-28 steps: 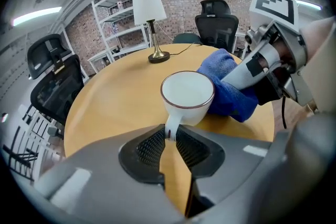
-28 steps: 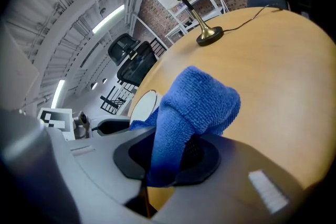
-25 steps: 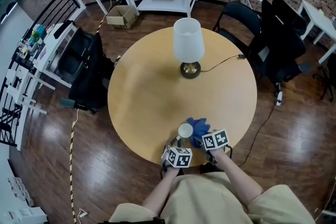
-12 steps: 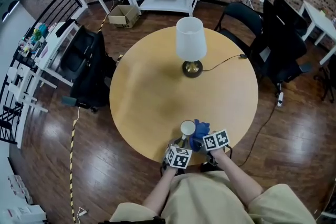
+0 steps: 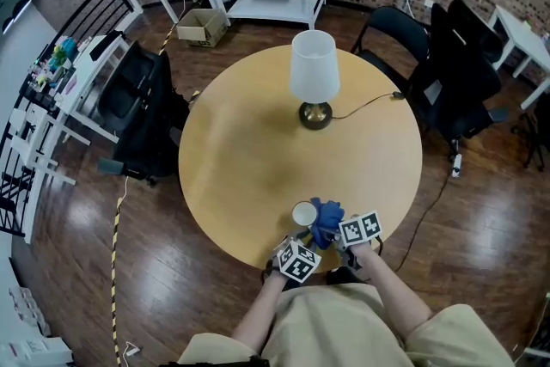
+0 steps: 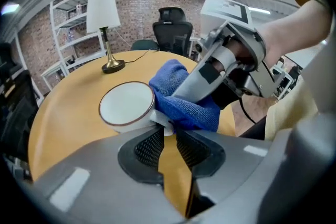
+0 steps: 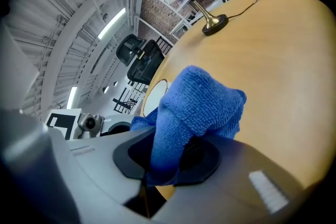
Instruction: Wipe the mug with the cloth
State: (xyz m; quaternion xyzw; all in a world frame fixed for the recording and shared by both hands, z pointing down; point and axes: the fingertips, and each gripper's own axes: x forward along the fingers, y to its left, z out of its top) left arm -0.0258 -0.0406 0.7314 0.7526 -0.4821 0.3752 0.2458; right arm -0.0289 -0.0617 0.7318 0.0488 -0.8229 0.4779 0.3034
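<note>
Blue cloth [image 7: 202, 99] sits clamped between the jaws of your right gripper [image 7: 167, 161], bunched against the side of the white mug [image 5: 303, 213]. The mug stands upright at the tabletop's [image 5: 241, 142] near edge (the one by your body). Your left gripper [image 6: 167, 131] pinches the mug's handle, its jaws nearly together. A lamp [image 5: 314, 77] stands well apart, toward the far edge.

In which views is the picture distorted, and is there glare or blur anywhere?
Head view: wide-angle bending at the edges, the round wooden table sharp, evenly lit, only a faint sheen. Left gripper view: strong fisheye with dark corners, the white brown-rimmed mug in focus. Right gripper view: tilted, curved horizon, the blue microfibre cloth sharp, a bright ceiling light strip without flare.
</note>
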